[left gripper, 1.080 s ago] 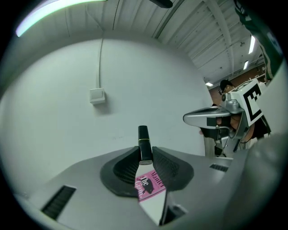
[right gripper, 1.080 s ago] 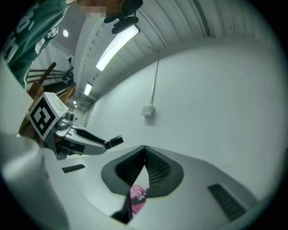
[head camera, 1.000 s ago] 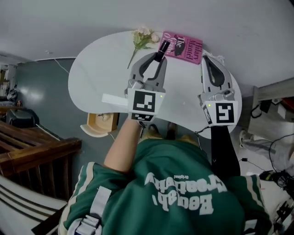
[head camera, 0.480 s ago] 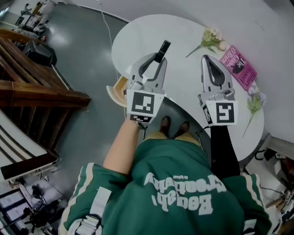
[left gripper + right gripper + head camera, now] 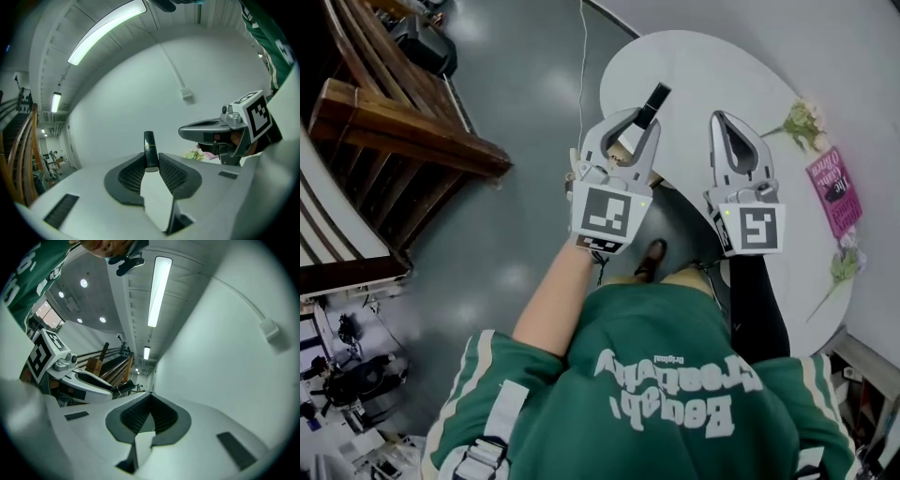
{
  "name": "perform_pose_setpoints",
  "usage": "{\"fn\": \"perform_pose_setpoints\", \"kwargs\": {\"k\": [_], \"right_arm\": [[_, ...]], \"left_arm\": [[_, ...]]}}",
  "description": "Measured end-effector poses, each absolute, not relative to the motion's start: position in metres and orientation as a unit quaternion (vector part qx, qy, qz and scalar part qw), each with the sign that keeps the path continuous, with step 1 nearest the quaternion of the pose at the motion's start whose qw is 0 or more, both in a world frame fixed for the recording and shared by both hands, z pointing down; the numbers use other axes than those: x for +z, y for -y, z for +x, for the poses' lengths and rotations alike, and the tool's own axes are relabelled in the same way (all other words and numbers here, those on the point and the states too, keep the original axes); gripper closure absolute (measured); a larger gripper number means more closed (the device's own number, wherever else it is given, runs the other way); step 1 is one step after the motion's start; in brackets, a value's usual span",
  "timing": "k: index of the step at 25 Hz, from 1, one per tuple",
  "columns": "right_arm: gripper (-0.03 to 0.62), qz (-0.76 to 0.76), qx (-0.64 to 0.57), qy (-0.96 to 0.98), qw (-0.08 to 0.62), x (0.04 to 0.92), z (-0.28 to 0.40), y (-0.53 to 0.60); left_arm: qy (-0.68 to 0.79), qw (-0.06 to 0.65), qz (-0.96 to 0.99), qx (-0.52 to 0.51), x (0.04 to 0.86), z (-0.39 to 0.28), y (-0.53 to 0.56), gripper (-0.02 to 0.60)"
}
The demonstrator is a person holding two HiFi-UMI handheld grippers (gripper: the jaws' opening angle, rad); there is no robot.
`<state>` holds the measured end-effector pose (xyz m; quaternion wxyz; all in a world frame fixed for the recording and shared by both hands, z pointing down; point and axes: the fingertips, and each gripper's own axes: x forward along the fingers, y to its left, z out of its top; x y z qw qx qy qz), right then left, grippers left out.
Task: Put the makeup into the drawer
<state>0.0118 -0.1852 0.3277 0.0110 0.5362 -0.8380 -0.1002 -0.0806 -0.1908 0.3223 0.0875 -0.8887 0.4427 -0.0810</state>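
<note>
Head view, change: over the last second the person has swung round. The white desk point(image 5: 703, 75) has slid from the middle of the picture towards the right, and grey floor with a wooden rail point(image 5: 403, 122) now fills the left.
Makeup: a black lipstick tube point(image 5: 655, 98) sticks out past the tips of the left gripper point(image 5: 642, 120), over the desk's left end. It is not in the drawer yet.
Left jaws: in the left gripper view the ribbed pads pinch the tube's lower end, the same grip as a second ago.
Right jaws: the right gripper point(image 5: 719, 118) has its pads together with nothing between them, and is held alongside the left one over the desk.
Drawer: a bit of light wood point(image 5: 619, 150) shows under the desk's near edge, seen through the left gripper's frame. It is probably the open drawer, which a second ago lay well off to that gripper's left.
Left behind: the pink book point(image 5: 836, 190) and the flowers point(image 5: 800, 122) now sit near the desk's right edge.
Meaning: the carry looks nearly done to me. What remains is lowering the tube over the drawer and letting go.
Risk: held by one end, the slim tube could tip on release.
</note>
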Motion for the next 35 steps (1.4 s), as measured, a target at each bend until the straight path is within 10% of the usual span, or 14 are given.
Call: {"fn": "perform_pose_setpoints", "kwargs": {"k": [35], "right_arm": [[0.585, 0.552, -0.099, 0.823, 0.09, 0.355, -0.019, 0.205]], "left_arm": [[-0.343, -0.23, -0.809, -0.419, 0.743, -0.181, 0.158, 0.472]]}}
